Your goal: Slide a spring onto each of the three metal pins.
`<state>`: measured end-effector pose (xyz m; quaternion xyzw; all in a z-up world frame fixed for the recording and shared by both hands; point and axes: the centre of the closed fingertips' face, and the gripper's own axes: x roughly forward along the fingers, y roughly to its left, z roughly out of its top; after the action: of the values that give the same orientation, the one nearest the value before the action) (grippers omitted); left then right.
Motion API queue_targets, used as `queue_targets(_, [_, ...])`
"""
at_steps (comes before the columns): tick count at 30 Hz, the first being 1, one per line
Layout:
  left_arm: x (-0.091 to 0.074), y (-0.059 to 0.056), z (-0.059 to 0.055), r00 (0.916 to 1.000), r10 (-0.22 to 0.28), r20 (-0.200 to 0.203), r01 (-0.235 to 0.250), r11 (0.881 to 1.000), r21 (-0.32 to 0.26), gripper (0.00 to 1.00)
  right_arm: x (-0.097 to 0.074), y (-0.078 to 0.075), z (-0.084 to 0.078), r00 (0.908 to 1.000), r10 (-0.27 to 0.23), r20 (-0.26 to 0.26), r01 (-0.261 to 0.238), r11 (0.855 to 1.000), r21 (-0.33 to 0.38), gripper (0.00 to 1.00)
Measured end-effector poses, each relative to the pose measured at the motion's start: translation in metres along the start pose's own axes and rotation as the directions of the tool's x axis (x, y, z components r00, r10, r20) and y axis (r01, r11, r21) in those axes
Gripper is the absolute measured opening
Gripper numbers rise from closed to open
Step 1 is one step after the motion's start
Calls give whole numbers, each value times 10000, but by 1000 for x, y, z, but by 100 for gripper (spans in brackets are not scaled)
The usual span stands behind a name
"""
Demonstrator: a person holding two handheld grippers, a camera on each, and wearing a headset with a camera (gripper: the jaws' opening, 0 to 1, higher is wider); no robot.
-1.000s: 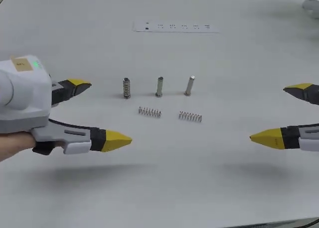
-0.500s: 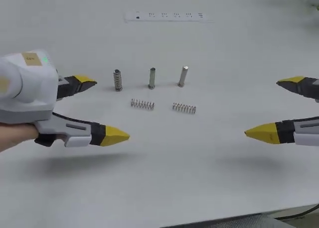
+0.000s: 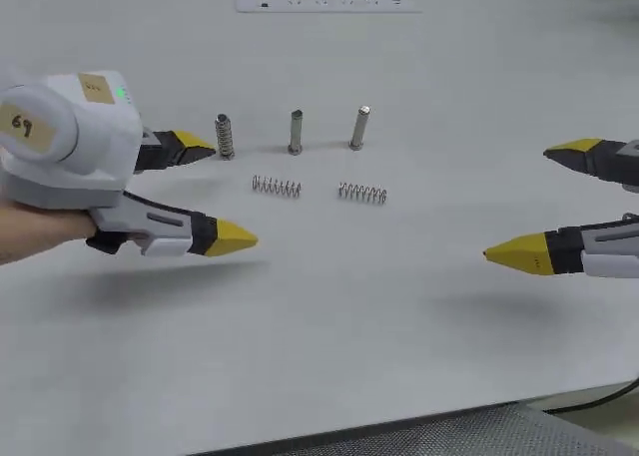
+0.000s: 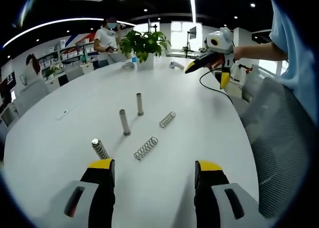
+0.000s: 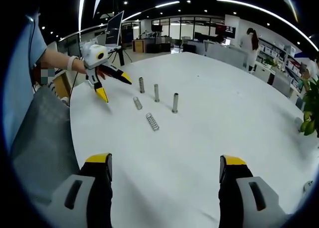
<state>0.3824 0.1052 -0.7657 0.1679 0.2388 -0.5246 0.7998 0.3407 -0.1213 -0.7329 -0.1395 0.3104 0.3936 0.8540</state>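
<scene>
Both grippers hang above the table (image 3: 329,326) with jaws spread wide and nothing between them. The left gripper (image 3: 225,195) points right, toward the work. The right gripper (image 3: 524,205) points left from the far side.

Three pins stand upright in a row across the person's view. The left pin (image 3: 224,137) already carries a fitted spring. The middle pin (image 3: 296,132) and the right pin (image 3: 359,127) are bare.

Two loose springs lie flat on the table just in front of the row, on the person's side. The left spring (image 3: 277,186) lies below the gap between the left and middle pins. The right spring (image 3: 361,193) lies below the right pin. Each has its long axis running left to right, roughly parallel to the row.

The left spring lies just to the right of the left gripper's tips, almost in line with its open jaws. That gripper is clearly the nearer one. The right spring sits roughly midway between the two grippers, well apart from the right one.

Nothing stands between either gripper and the springs. The upright pins just behind them could be knocked on a high approach. A power strip (image 3: 327,1) lies far back, clear of the work.
</scene>
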Motion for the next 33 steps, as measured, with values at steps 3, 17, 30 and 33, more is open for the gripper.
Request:
queue_targets(3, [6, 4, 0, 10000, 1, -97, 0, 9999, 117, 56, 1, 0, 0, 10000, 54, -4, -54, 10000, 21, 87])
queue_targets(17, [35, 17, 1, 9990, -265, -373, 289, 9975, 652, 31, 1, -3, -3, 9999, 150, -58, -149, 9998, 132, 85])
queue_targets(30, [46, 20, -5, 9971, -523, -544, 568, 9949, 837, 20, -1, -6, -10, 9998, 126, -148, -122, 9995, 287, 84])
queue_targets(33, [49, 23, -4, 9973, -538, -508, 578, 9950, 812, 19, 0, -6, -10, 9998, 143, -150, -138, 9995, 297, 84])
